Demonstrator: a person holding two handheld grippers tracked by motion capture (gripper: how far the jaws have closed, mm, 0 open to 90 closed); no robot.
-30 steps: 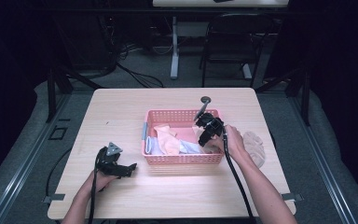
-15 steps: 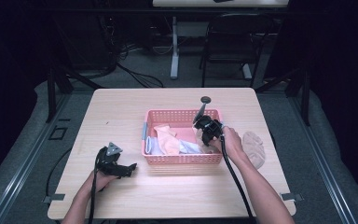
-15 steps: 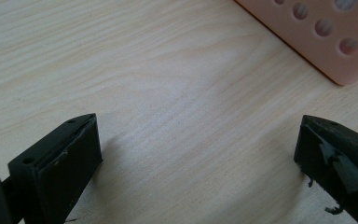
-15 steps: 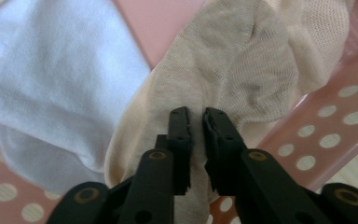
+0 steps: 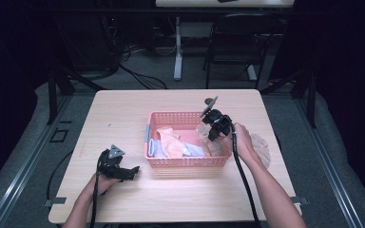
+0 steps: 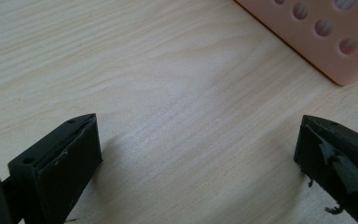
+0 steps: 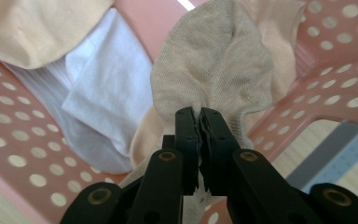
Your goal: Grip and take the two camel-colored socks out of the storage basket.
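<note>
- My left gripper (image 5: 132, 169) rested on the table (image 5: 123, 109) left of the pink basket (image 5: 187, 162), jaws spread wide with bare wood between them.
- Basket held a peach cloth (image 5: 170, 141) and a white cloth (image 7: 107, 79).
- My right gripper (image 7: 198, 116) had just been closing; its jaws were clamped on the beige sock (image 7: 223, 74) at the basket's right end.
- Another beige sock lay on the table right of the basket (image 5: 260, 147).

Surface: light wooden table (image 5: 123, 118)
On it: pink perforated plastic basket (image 5: 187, 161); beige cloth (image 5: 261, 149) beside the basket
</note>
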